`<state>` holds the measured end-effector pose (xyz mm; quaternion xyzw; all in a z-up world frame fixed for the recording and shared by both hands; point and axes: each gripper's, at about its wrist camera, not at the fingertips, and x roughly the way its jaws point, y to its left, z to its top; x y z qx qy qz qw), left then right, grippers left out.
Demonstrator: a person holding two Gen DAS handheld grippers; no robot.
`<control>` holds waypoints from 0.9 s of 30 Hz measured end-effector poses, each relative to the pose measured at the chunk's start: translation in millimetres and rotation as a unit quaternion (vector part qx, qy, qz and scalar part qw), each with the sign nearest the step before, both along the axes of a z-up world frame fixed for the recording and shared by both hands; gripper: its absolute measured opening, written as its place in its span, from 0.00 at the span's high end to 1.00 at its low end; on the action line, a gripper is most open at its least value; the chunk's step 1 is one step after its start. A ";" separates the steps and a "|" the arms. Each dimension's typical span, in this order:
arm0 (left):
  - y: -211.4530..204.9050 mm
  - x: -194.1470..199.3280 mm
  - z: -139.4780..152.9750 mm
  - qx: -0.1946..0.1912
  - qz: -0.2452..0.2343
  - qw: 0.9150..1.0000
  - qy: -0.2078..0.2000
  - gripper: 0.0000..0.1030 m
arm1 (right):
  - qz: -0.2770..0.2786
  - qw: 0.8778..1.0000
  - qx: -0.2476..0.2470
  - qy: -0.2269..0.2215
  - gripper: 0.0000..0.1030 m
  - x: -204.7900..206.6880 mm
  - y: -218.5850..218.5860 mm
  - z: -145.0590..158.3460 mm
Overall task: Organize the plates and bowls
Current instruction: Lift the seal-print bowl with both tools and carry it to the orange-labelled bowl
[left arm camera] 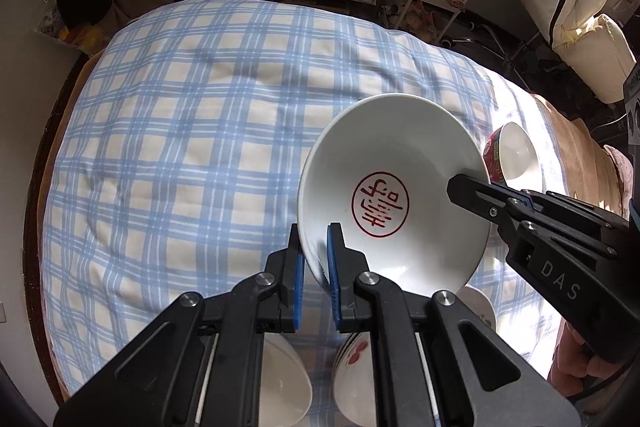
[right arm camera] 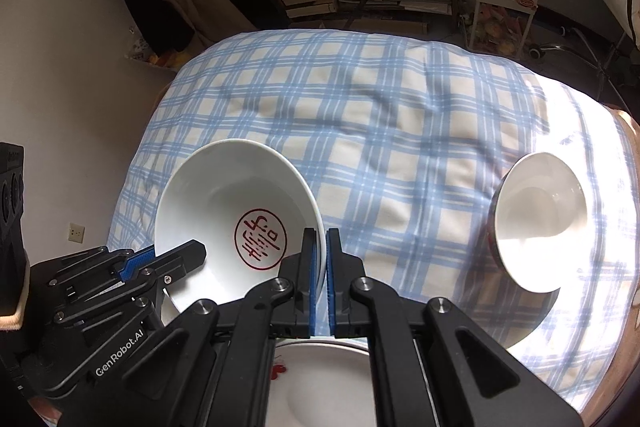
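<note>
Left gripper [left arm camera: 317, 247] clenched on rim of white ceramic bowl with red seal [left arm camera: 390, 187], lower centre; right gripper [right arm camera: 320, 247] clamps opposite rim. Bowl empty.

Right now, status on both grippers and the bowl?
Left gripper and right gripper both shut on white bowl rim, opposite sides. Bowl tilted, clear of checked cloth. Red-banded bowl off to the side, nothing blocking.

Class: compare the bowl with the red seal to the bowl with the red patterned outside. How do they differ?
The seal bowl is held by both grippers; the patterned bowl rests on the checked cloth. The seal bowl bears a red mark inside; the patterned bowl's inside is plain. Both are white inside.
</note>
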<state>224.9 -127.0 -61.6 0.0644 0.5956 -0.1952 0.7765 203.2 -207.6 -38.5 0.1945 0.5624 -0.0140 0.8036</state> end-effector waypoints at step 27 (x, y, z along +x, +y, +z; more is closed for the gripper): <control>156.9 -96.6 10.1 -0.006 0.079 0.997 -0.006 0.89 | 0.094 0.995 0.002 -0.025 0.94 -61.2 155.2 19.8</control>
